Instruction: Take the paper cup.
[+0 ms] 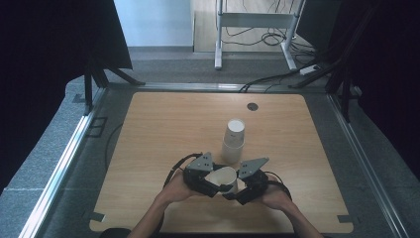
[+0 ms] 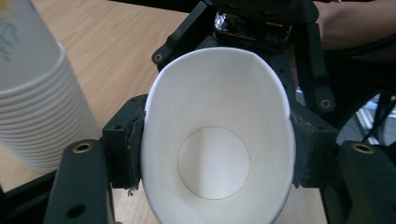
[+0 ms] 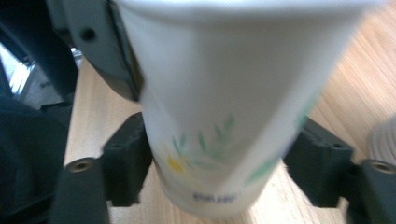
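Note:
A white paper cup [image 1: 223,177] with a green and yellow flower print hangs just above the table's front middle, between both grippers. My left gripper [image 1: 214,182] is shut on it near the rim. In the left gripper view its pads [image 2: 125,149] squeeze the open mouth [image 2: 215,140] into an oval. My right gripper [image 1: 237,189] faces it from the other side. In the right gripper view the cup's lower part [image 3: 219,140] sits between that gripper's jaws [image 3: 219,165], whose pads [image 3: 127,163] stand close beside the wall without denting it.
A tall stack of upside-down paper cups [image 1: 234,139] stands on the wooden table [image 1: 148,148] just behind the grippers, close to the left gripper's side [image 2: 32,102]. A small dark round cap [image 1: 252,106] sits near the far edge.

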### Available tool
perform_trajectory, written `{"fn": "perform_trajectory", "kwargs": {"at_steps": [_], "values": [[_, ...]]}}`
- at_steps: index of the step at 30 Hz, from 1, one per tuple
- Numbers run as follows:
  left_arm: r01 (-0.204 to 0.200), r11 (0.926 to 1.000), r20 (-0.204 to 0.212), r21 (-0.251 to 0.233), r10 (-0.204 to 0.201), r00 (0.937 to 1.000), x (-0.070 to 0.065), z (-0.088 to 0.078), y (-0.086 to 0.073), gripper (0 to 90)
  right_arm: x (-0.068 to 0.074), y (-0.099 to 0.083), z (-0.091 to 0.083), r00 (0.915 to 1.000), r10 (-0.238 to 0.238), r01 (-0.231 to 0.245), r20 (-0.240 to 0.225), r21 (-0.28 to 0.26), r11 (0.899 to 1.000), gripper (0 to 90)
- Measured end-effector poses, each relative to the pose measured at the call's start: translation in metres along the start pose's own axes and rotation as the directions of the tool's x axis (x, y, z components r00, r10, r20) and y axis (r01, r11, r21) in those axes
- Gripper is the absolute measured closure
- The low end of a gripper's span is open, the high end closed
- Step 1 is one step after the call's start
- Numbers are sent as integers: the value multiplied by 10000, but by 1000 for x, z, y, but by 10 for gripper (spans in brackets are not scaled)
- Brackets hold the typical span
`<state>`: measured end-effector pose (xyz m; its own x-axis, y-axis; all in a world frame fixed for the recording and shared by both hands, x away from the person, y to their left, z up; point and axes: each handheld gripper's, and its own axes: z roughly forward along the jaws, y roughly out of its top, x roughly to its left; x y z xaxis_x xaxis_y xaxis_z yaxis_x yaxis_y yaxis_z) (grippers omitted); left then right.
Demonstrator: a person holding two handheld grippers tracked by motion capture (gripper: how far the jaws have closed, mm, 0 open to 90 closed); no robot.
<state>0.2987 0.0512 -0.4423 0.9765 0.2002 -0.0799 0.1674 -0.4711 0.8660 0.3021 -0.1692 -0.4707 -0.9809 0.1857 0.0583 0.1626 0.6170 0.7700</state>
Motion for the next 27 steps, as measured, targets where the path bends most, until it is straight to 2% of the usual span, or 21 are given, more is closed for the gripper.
{"fn": "perform_trajectory", "kwargs": {"at_steps": [4, 10, 14, 15, 18, 22, 26, 27], "values": [[18, 9999, -243, 127, -14, 9997, 1, -2, 2, 330, -3, -3, -4, 9987, 274, -283, 437, 193, 9994, 209], [144, 9987, -706, 491, -109, 9974, 2, -1, 1, 329, -2, -5, -10, 9907, 250, -347, 1335, 711, 9969, 133], [228, 9973, -1100, 699, -150, 9938, 3, -2, 2, 329, -2, -7, -14, 9868, 383, -506, 1574, 755, 9959, 129], [215, 9967, -1227, 781, -118, 9924, 4, -3, 2, 329, -3, -10, -18, 9831, 546, -693, 1746, 791, 9945, 127], [372, 9955, -1417, 870, -246, 9896, 6, -5, 2, 327, -4, -15, -23, 9772, 667, -852, 2016, 843, 9928, 118], [559, 9937, -1814, 976, -374, 9827, 9, -8, 2, 326, -5, -20, -32, 9667, 872, -1077, 2405, 735, 9915, 79], [702, 9909, -2351, 1151, -415, 9711, 11, -11, 2, 325, -7, -26, -41, 9492, 1211, -1433, 2904, 564, 9881, 39], [728, 9908, -2364, 1139, -442, 9707, 12, -12, 2, 324, -7, -28, -43, 9428, 1315, -1542, 3062, 513, 9867, 27]]}}
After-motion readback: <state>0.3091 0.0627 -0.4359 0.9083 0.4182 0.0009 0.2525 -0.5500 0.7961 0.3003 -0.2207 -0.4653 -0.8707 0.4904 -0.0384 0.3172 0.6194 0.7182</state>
